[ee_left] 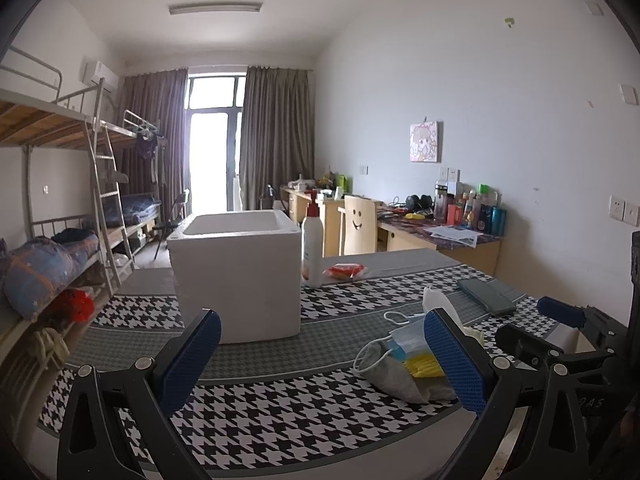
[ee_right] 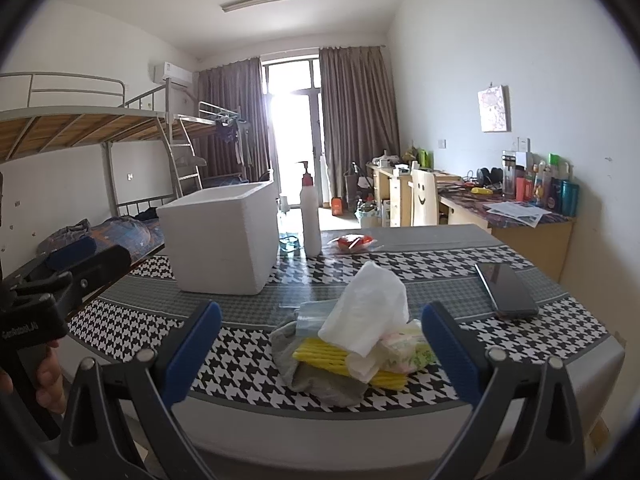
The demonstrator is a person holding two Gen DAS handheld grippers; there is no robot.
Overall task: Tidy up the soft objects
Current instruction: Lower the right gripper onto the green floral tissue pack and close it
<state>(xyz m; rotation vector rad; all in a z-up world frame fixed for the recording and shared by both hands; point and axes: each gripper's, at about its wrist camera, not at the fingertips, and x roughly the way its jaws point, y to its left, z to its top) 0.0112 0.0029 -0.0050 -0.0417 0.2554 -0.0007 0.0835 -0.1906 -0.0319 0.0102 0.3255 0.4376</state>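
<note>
A grey sock (ee_right: 320, 376), yellow cloth (ee_right: 320, 354), white tissue (ee_right: 366, 308) and blue mask (ee_left: 408, 340) lie piled on the near table (ee_right: 400, 276), right of the white foam box (ee_right: 220, 240).

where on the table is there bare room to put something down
Free: the cloth in front of the white foam box, left of the soft pile, and the strip between pile and phone. Crowded: behind the pile, where the pump bottle and red packet sit beside the box.
</note>
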